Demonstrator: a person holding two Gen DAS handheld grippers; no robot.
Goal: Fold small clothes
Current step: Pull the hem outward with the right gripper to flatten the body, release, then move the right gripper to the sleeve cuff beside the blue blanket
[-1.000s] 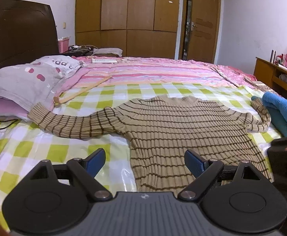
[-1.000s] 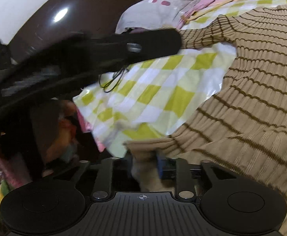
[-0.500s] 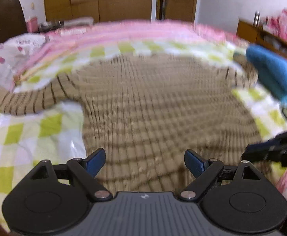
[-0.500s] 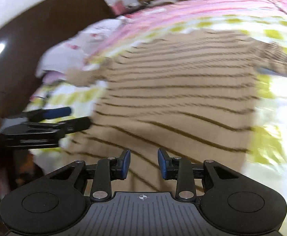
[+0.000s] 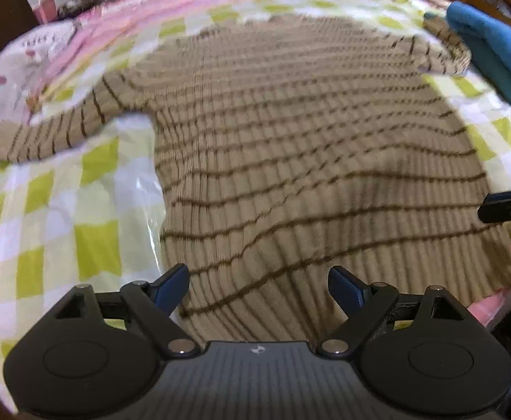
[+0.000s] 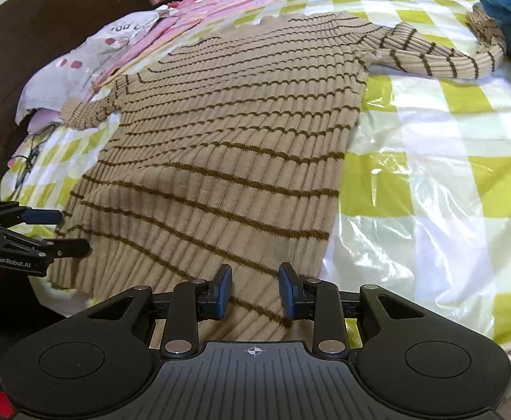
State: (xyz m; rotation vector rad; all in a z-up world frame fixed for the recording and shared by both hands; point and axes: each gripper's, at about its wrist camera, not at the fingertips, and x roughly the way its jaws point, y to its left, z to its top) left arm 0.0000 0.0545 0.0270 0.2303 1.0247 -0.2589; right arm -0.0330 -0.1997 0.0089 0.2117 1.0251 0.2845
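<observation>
So the tan striped sweater point(image 6: 230, 147) is spread flat, front side down or up I can't tell, on the bed point(image 6: 441, 182) over a green-and-white checked cover, both sleeves stretched out sideways, with a pillow point(image 5: 13, 80) off to one side and a blue garment point(image 5: 493, 45) just past the other cuff. The left gripper point(image 5: 258, 285) hangs over the hem near its one corner with its fingers point(image 5: 171, 285) spread wide and nothing in them. The right gripper point(image 6: 254, 292) sits over the opposite hem corner, fingers point(image 6: 223, 292) only partly apart, released, knit below them.
</observation>
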